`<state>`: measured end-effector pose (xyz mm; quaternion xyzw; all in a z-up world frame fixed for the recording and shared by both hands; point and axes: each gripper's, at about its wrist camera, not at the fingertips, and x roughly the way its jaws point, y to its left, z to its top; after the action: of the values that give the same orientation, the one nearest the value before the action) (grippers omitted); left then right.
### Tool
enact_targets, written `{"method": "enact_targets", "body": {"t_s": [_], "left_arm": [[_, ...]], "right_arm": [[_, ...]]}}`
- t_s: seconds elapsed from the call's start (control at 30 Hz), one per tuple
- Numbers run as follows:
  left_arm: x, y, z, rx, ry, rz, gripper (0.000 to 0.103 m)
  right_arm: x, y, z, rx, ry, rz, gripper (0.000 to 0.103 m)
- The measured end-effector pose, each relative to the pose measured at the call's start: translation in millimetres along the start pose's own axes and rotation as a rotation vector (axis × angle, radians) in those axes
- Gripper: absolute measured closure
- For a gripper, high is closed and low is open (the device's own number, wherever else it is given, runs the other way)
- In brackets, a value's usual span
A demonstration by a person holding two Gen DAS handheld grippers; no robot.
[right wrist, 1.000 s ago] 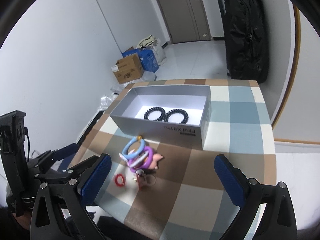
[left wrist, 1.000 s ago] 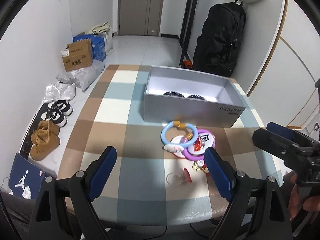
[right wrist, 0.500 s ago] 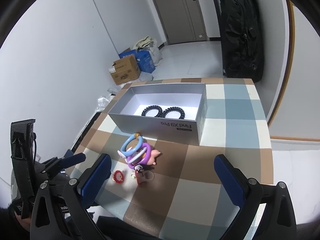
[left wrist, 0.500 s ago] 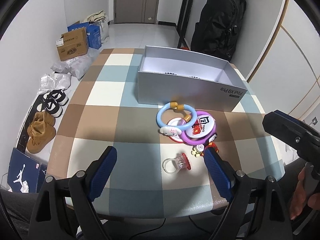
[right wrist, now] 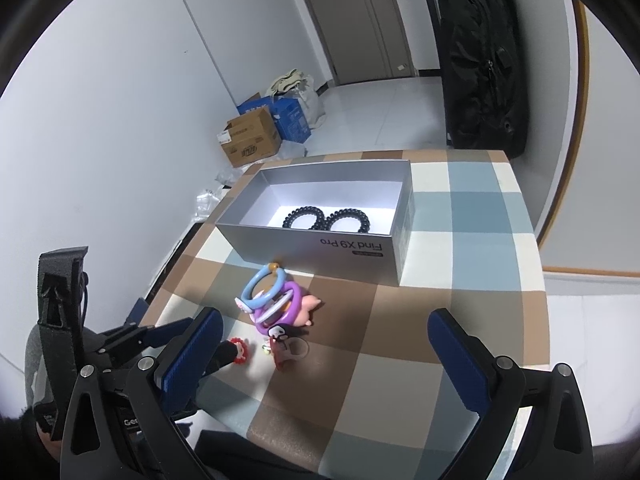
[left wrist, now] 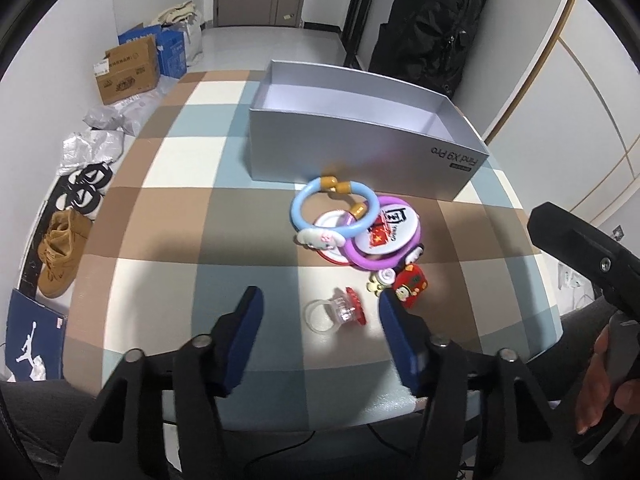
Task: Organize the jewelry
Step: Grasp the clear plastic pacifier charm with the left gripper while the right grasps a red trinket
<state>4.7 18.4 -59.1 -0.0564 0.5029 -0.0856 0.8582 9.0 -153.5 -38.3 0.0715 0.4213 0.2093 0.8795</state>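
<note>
A grey open box (left wrist: 360, 148) stands on the checked table; in the right wrist view the box (right wrist: 320, 248) holds two black spiral hair ties (right wrist: 328, 220). In front of it lie a blue bracelet (left wrist: 334, 210), a purple bracelet with badges (left wrist: 384, 236), a red charm (left wrist: 412, 282) and a clear ring with a red top (left wrist: 336, 310). My left gripper (left wrist: 320, 312) is open, low over the table, its fingers either side of the clear ring. My right gripper (right wrist: 320, 340) is open and empty, hovering back from the pile (right wrist: 276, 304).
The checked tablecloth (left wrist: 168, 216) ends close to me. On the floor at left are cardboard boxes (left wrist: 124, 68), shoes (left wrist: 60, 248) and plastic bags. A black backpack (left wrist: 432, 20) stands behind the table. The right gripper's body (left wrist: 592, 256) shows at the right of the left wrist view.
My left gripper has moved forward and down toward the table, so the clear ring now lies between its fingers. The right gripper has pulled back slightly. Nothing has been grasped.
</note>
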Motion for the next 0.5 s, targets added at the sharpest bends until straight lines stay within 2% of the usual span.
{"method": "enact_targets", "body": {"t_s": [0.2,0.27,0.5], "left_arm": [[5.4,-2.7,-1.4,0.008,0.037,-0.016,0.069],[9.5,-1.8,-1.4,0.005,0.062,-0.025,0.078],[8.3,-2.5,-0.7,0.003,0.072,-0.048,0.079]], "right_arm": [[1.3,-1.4,0.6,0.011,0.005,0.005,0.0],[1.5,-1.4,0.4,0.012,0.006,0.009,0.0],[2.1,0.6,-0.9,0.01,0.014,0.012,0.0]]}}
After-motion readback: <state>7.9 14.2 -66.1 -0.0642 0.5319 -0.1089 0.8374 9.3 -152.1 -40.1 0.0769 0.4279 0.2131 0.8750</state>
